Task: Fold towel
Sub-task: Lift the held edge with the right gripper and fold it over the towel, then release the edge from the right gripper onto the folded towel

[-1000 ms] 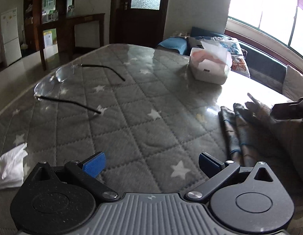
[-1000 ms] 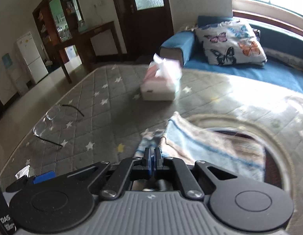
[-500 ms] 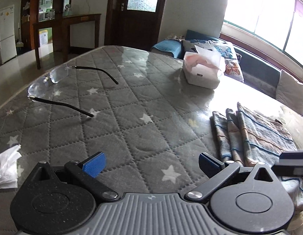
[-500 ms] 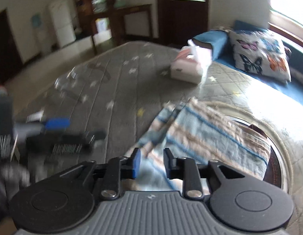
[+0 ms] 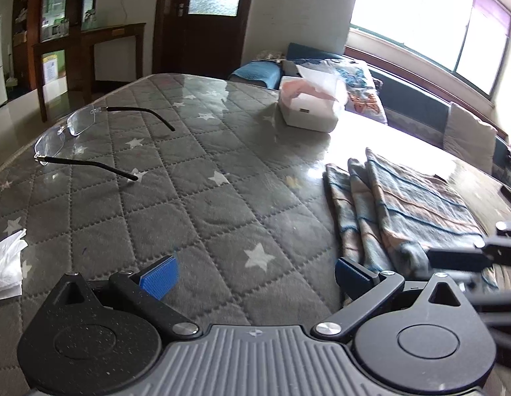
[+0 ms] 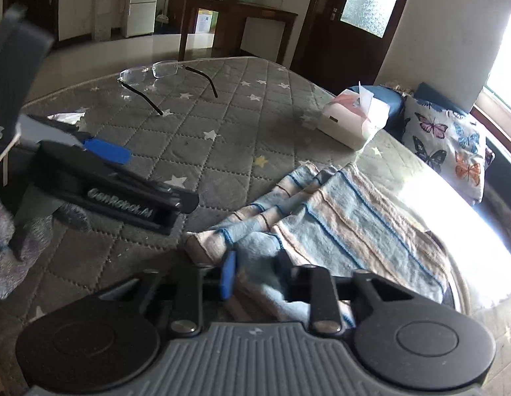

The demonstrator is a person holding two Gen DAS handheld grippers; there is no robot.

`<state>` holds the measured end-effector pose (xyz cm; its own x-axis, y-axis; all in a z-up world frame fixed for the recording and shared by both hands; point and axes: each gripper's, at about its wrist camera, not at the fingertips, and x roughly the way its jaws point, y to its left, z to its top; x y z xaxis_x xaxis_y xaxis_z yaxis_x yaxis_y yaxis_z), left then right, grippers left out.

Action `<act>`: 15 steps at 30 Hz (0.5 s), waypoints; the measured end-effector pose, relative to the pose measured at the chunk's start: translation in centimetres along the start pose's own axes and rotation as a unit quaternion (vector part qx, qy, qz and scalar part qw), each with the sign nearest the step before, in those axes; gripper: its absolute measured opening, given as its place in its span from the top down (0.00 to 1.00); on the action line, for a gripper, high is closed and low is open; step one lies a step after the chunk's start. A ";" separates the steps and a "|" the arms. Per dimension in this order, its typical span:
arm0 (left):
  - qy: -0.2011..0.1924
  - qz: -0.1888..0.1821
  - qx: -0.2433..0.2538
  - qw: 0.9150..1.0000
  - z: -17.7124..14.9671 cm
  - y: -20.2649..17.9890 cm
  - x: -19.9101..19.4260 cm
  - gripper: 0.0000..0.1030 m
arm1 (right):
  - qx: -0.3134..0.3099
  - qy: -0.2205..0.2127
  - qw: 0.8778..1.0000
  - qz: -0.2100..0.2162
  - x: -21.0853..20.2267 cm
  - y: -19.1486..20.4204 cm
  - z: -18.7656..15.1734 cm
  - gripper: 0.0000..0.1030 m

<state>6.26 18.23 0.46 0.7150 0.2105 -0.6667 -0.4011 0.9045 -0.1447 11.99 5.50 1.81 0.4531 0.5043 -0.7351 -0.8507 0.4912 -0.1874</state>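
A blue and beige striped towel point(image 5: 414, 204) lies folded on the right side of the table, bunched in pleats along its left edge. In the right wrist view the towel point(image 6: 347, 211) spreads out ahead. My right gripper point(image 6: 257, 275) is open at its near corner, and loose fabric lies between the two fingers. My left gripper point(image 5: 255, 275) is wide open over the bare table cover, just left of the towel, with nothing between its blue pads. From the right wrist view the left gripper point(image 6: 156, 178) sits low beside the towel's left edge.
The table point(image 5: 205, 198) has a grey quilted star cover under glass. A pair of rimless eyeglasses point(image 5: 67, 128) lies at the far left, a tissue box point(image 5: 308, 109) stands at the back, and a crumpled tissue point(image 5: 4, 264) is at the left edge. A butterfly pillow point(image 6: 447, 145) sits on the sofa behind.
My right gripper was shut on the towel's edge a second ago; it has opened and the towel now lies flat. Both grippers have shifted; the left one has stayed open.
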 end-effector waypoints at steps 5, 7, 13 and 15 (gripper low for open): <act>-0.001 -0.005 0.027 1.000 -0.8 -0.5 -0.3 0.00 | 0.044 -0.008 0.999 0.012 -0.3 -1.3 0.3 0.93; 0.001 -0.007 0.032 0.999 -1.0 -0.6 -0.1 0.00 | 0.076 -0.019 0.997 0.019 -0.9 -2.3 0.6 0.94; -0.002 -0.006 0.047 0.999 -1.4 -0.9 0.0 0.00 | 0.121 -0.070 0.990 0.022 -3.5 -3.6 2.1 0.95; -0.002 -0.006 0.049 0.999 -1.4 -0.8 0.0 0.00 | 0.127 -0.093 0.987 0.025 -4.3 -3.5 2.5 0.95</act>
<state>5.76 16.94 -0.44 0.7227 0.2002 -0.6616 -0.3336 0.9393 -0.0801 13.69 3.37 7.26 0.4735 0.6418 -0.6032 -0.7896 0.6128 0.0323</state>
